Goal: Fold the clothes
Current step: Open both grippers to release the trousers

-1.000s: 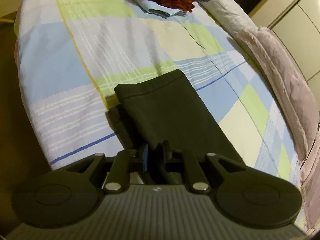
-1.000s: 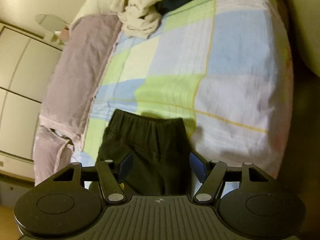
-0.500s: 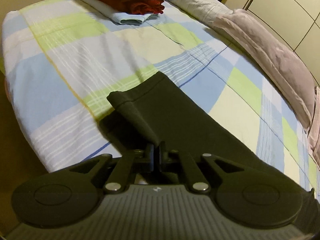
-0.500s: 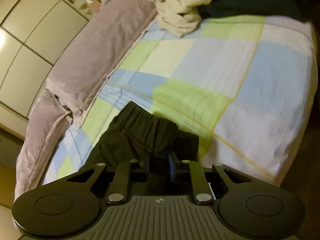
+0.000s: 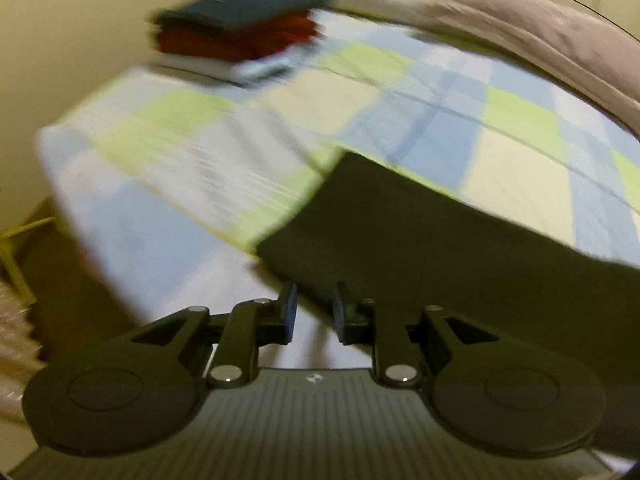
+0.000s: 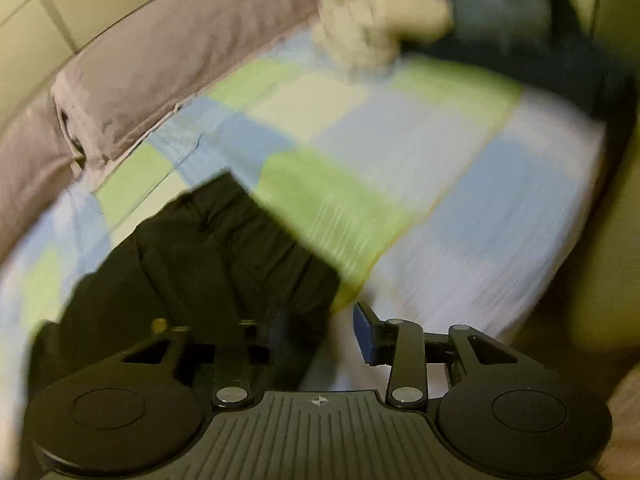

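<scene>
No brand or writing can be read in either view; only a small round mark sits on each gripper body, and both pictures are blurred.

In the left wrist view the left gripper (image 5: 313, 306) is nearest, at 6 o'clock, with its fingers (image 5: 289, 307) apart and nothing between them. Just beyond them lies the dark garment (image 5: 420, 236), which spreads toward 3 o'clock on the checked bed cover (image 5: 192, 184). Its near edge is close to the finger tips; whether they touch I cannot tell.

In the right wrist view the right gripper (image 6: 320, 336) has its fingers well apart and holds nothing; the blue pad at 5 o'clock is clear, while the other finger is lost against the dark garment (image 6: 224, 256).

The bed cover is open from 9 to 12 o'clock in the left view. Farther, at 11 o'clock, stands a folded stack (image 5: 240, 36). In the right view a loose pile of clothes (image 6: 380, 24) lies at 12 o'clock, and a mauve blanket (image 6: 180, 48) runs along the far side.
</scene>
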`<state>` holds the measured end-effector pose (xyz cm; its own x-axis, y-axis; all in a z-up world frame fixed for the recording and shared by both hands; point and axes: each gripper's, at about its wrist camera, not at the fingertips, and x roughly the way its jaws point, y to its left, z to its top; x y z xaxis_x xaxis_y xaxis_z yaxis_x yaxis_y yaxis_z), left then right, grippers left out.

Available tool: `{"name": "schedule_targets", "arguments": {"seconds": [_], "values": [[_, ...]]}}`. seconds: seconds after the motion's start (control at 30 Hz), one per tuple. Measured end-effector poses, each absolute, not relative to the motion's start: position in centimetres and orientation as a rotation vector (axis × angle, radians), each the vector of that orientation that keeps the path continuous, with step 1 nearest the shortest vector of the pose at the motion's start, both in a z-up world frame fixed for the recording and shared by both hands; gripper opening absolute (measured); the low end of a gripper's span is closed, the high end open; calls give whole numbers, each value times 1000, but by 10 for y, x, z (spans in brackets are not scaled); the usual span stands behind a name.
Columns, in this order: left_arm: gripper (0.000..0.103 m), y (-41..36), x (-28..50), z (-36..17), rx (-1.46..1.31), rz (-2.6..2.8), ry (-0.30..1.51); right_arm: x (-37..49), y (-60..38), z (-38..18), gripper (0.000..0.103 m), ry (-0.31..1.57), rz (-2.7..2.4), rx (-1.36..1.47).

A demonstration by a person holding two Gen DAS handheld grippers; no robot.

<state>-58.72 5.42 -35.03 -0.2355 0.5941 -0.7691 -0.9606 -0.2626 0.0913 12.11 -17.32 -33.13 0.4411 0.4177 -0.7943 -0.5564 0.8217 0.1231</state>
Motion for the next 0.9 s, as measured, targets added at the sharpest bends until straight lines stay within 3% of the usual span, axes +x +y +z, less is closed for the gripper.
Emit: {"name": "schedule_targets", "arguments": {"seconds": [0.13, 0.23, 0.3, 0.33, 0.43, 0.57, 0.6, 0.7, 0.9], "values": [[15, 53, -550, -344, -650, 1574, 717, 86, -153, -318, 39, 803, 769, -288], [18, 67, -526, -362, -672, 1477, 825, 67, -132, -341, 39, 800, 860, -398], [17, 77, -510, -374, -685, 1409, 895, 65, -124, -372, 38, 895, 848, -496], [13, 82, -502, -380, -691, 1375, 929, 68, -125, -379, 38, 936, 838, -494], [14, 86, -483, -364, -661, 1309, 925, 79, -131, -370, 38, 1004, 830, -403], [14, 101, -440, -342, -642, 1141, 866, 105, -130, -332, 39, 948, 852, -288], [14, 107, -427, -337, -641, 1093, 846, 116, -127, -327, 41, 940, 865, -256], [15, 131, -381, -331, -652, 944, 776, 159, -112, -325, 79, 976, 892, -133], [18, 172, -311, -345, -752, 725, 709, 245, -82, -368, 79, 1174, 998, 77]]}}
